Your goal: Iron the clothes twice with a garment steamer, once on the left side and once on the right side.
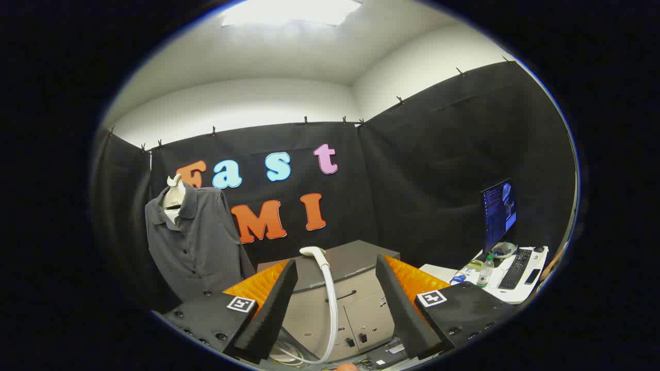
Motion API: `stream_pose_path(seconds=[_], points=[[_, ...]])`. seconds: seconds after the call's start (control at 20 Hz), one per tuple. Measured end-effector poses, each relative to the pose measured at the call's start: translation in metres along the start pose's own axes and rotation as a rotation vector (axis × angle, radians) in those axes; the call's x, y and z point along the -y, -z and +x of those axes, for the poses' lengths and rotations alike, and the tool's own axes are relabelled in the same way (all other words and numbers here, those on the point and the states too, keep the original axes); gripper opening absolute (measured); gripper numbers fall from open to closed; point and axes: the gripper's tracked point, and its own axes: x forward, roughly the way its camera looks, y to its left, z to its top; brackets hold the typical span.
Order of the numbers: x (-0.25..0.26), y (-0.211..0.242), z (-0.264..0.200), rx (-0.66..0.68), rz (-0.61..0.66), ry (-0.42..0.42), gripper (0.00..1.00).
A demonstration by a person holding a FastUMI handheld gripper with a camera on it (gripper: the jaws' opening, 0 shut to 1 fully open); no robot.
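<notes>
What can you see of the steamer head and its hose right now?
The white steamer head rests on top of the grey cabinet, its nozzle facing left. A stiff white handle runs down from it into a hose that curves away below. It sits between the fingers of the open tool, untouched by either finger. The shirt hangs apart, further left.

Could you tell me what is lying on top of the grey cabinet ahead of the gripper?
The white steamer head rests on the cabinet, its hose hanging down the front between the open gripper fingers. The cabinet's inside is hidden.
</notes>
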Motion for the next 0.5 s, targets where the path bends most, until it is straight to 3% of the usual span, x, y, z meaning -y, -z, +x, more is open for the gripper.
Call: stream_pose_path(seconds=[0.25,0.5], points=[[-0.013,-0.014,0.005,0.010,-0.040,-0.045,0.98],[-0.023,0.006,0.016,-0.026,-0.048,-0.047,0.98]])
